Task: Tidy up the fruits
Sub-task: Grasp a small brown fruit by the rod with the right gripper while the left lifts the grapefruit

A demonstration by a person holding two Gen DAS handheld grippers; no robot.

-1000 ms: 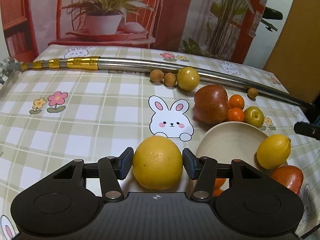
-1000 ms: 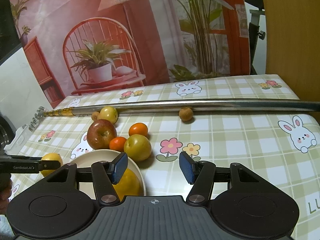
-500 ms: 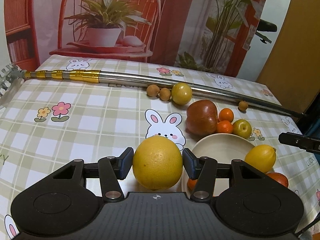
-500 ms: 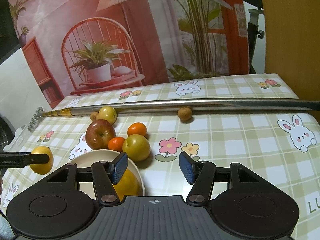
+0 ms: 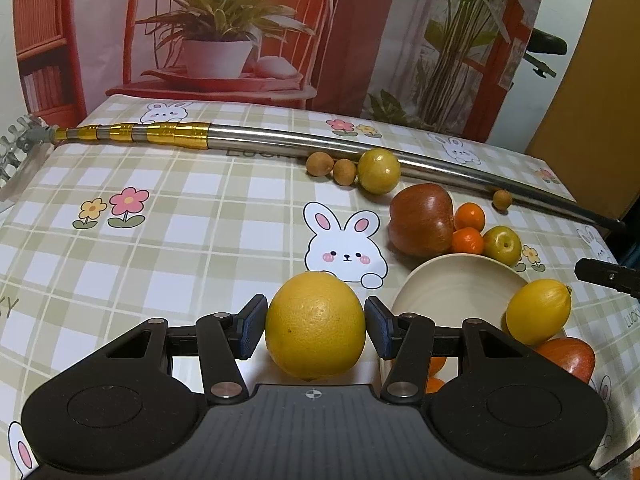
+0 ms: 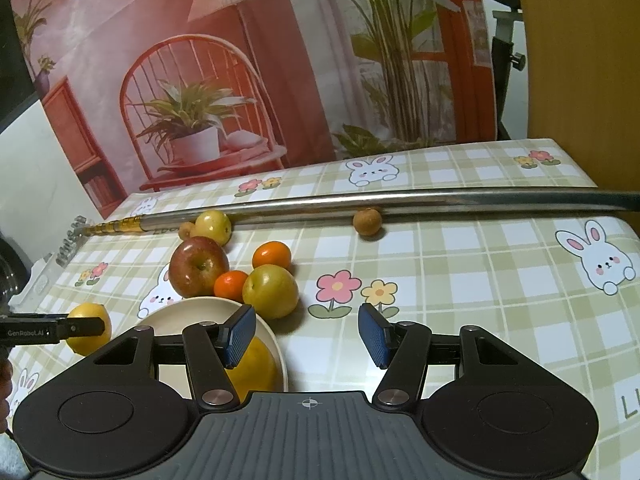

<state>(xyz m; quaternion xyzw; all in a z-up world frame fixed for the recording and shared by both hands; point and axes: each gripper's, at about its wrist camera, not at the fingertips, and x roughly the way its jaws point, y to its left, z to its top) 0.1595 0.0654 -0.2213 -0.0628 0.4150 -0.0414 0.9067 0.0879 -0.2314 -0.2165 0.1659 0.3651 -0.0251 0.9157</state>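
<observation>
The left gripper [image 5: 315, 328] was closed on a large yellow orange [image 5: 315, 330], both blue pads [image 5: 253, 326] pressed against its sides, and held it above the checked tablecloth [image 5: 160, 240] just left of the cream bowl [image 5: 452, 276]. In the right wrist view that same orange [image 6: 89, 328] showed at the far left, partly behind a black finger of the left gripper.

The right gripper [image 6: 307, 336] was wide open and held nothing; its left pad [image 6: 239, 334] hung over the bowl [image 6: 180, 312], its right pad over bare cloth. A yellow fruit [image 6: 256, 368] lay inside the bowl, partly hidden by the gripper (what kind, I could not tell).

A lemon [image 5: 538, 311] sat at the bowl's right edge, with a reddish fruit [image 5: 568, 358] just below it and bits of orange fruit [image 5: 436, 364] visible behind the left gripper's body.

Beyond the bowl stood a red apple [image 5: 422, 218], touching two mandarins [image 5: 468, 240] and near a green-yellow plum [image 5: 502, 244]. Farther back a metal pole [image 5: 280, 142] with a gold section lay across the table. Against it rested two small brown fruits [image 5: 332, 168], a yellow-green plum [image 5: 379, 171] and, well apart to the right, one more brown fruit [image 5: 502, 199].
</observation>
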